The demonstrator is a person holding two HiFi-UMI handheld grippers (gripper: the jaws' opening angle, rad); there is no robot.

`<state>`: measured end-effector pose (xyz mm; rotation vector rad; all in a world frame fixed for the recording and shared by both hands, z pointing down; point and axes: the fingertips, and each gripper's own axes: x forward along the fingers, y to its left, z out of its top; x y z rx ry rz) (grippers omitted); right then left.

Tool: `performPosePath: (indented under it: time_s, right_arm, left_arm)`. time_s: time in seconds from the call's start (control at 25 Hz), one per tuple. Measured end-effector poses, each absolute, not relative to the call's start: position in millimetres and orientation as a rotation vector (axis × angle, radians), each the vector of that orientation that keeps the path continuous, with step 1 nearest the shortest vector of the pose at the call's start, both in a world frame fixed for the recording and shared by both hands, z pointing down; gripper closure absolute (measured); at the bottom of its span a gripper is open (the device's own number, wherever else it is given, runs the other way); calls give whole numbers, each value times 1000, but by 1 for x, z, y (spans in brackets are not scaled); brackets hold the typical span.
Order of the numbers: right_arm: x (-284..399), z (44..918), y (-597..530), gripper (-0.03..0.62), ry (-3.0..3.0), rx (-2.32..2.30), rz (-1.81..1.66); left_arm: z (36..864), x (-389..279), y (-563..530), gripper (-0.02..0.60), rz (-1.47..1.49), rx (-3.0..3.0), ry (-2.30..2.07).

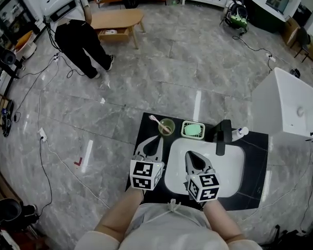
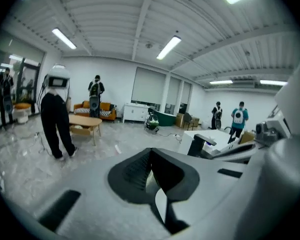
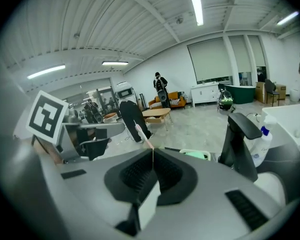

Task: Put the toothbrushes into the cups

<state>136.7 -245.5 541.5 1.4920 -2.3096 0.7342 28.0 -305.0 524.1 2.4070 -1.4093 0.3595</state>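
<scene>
An olive-green cup (image 1: 167,127) stands on the black counter (image 1: 256,163) behind the sink's left corner, with a white toothbrush (image 1: 156,122) leaning out of it to the left. My left gripper (image 1: 159,139) hovers just in front of the cup, its jaws shut with nothing between them (image 2: 151,151). Over the white sink basin (image 1: 230,166) my right gripper (image 1: 191,154) is also shut and empty (image 3: 153,152). In the right gripper view the toothbrush (image 3: 141,134) pokes up beyond the jaws, and the cup is hidden behind the gripper body.
A green soap dish (image 1: 193,130) sits right of the cup. A black faucet (image 1: 221,137) and a small white bottle (image 1: 240,132) stand behind the basin. A white cabinet (image 1: 292,105) is at the right. A person (image 1: 78,33) bends over on the far floor, where cables run.
</scene>
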Motion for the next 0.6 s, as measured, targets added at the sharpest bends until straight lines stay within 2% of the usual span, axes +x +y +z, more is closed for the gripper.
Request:
performPosePath:
  time_s: [0.36, 0.6]
  right_arm:
    - [155, 490, -247, 568, -2386, 1586, 544]
    - [161, 469, -239, 568, -2409, 1614, 442]
  left_arm:
    - [447, 62, -266, 563, 267, 2661, -1368]
    - [435, 69, -242, 563, 177, 2668, -1287]
